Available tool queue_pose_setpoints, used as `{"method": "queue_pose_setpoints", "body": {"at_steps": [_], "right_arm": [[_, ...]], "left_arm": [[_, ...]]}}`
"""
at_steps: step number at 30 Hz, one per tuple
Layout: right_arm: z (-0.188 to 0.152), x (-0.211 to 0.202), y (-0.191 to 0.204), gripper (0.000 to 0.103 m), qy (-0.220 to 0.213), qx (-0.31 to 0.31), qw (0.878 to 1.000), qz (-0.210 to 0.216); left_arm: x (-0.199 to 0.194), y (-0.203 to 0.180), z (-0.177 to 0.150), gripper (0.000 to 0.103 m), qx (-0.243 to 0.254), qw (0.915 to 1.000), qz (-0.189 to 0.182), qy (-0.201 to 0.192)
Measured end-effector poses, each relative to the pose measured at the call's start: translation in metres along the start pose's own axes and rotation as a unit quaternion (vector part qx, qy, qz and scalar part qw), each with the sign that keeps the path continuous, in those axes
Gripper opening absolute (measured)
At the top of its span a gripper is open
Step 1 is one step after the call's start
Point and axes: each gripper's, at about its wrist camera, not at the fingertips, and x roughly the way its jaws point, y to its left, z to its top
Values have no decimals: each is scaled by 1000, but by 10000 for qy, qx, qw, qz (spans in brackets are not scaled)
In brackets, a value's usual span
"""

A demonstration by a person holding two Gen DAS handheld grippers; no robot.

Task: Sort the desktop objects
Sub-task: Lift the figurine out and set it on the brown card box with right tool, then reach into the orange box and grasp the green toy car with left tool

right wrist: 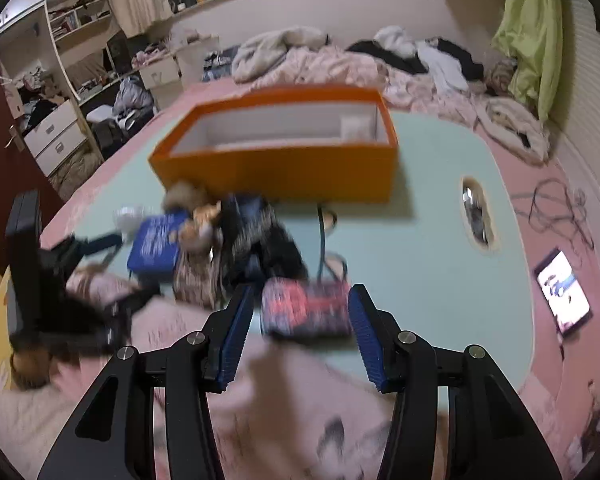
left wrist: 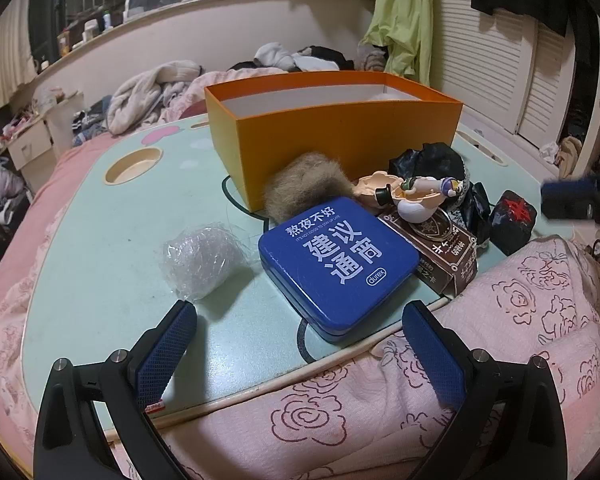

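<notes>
In the right wrist view my right claw (right wrist: 300, 320) is wide open, and the dark cube with red marks (right wrist: 306, 310) sits between its fingers near the lower centre of the frame; the picture is blurred, so I cannot tell whether the pads touch it yet. I judge the step in hand is to grip this cube and bring it to the orange box (right wrist: 284, 160) in the upper centre. To do it well, I would centre the cube between the fingers before closing, then lift straight up to avoid the pile beside it. My left claw (left wrist: 300, 344) is also wide open and holds nothing, low in its frame just before the blue tin (left wrist: 336, 264) on the desk (left wrist: 112, 240).
</notes>
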Motion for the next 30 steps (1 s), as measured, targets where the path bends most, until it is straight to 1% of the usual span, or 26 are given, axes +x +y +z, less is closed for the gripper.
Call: {"method": "queue_pose_setpoints", "body": {"at_steps": [1,2,3,4,5,6,8,10,12,14,17,18,19,20,21,22,23,25,26,27,29,30], "right_arm": [[-2,4,0,51,103,5,9999,12],[-5,13,0,48,250,-12,9997,-5],[-5,20,2,47,308,-22,9995,-56],[-7,30,2,42,377,17,9993,-35],[-7,43,3,39,474,119,9988,38],[-6,43,6,39,252,101,9996,-20],[2,56,18,37,148,-109,9995,-267],[10,63,25,37,142,-170,9995,-240],[17,72,32,37,84,-213,9997,-75],[18,74,35,37,9,-223,9997,-70],[7,67,38,37,-32,-215,9998,-19],[-1,62,39,37,-62,-270,9996,-12],[-8,57,39,40,-125,-315,9994,-62],[-16,53,40,49,-234,-401,9988,-170],[-22,51,41,54,-315,-473,9979,-321],[-22,50,42,58,-333,-448,9977,-386],[-21,50,39,64,-329,-354,9982,-352],[-17,52,31,72,-334,-134,9990,-276],[-16,52,30,75,-341,-112,9990,-275],[-16,52,32,76,-338,-141,9989,-281],[-15,53,35,77,-306,-235,9987,-343],[-14,53,36,77,-301,-241,9986,-350]], "left_arm": [[0,0,0,102,0,10000,-1,0],[0,0,0,102,3,10000,1,0],[-1,0,0,102,3,10000,0,-1],[0,0,0,102,1,10000,-1,12],[-1,-1,0,102,8,10000,10,0],[-2,0,-1,102,10,10000,12,-2],[-1,0,0,102,2,10000,-1,-2],[-2,0,-1,102,-8,10000,-10,-15],[-3,1,-1,102,-35,10000,-16,-31],[-4,2,1,102,-88,9999,-71,-77],[-14,11,-1,102,-303,9984,-306,-379],[-23,14,-1,102,-381,9967,-405,-594],[-27,16,0,102,-409,9957,-450,-694],[-32,17,4,98,-438,9947,-496,-793],[-38,18,12,91,-479,9936,-575,-851],[-41,19,23,88,-535,9926,-684,-844],[-44,21,37,83,-641,9911,-842,-809],[-42,26,81,78,-1003,9845,-1313,-588],[-36,27,103,73,-1152,9809,-1527,-360],[-28,26,120,68,-1258,9781,-1656,-131],[-3,17,155,67,-1307,9727,-1867,440],[19,8,176,67,-1203,9716,-1846,857]]}}
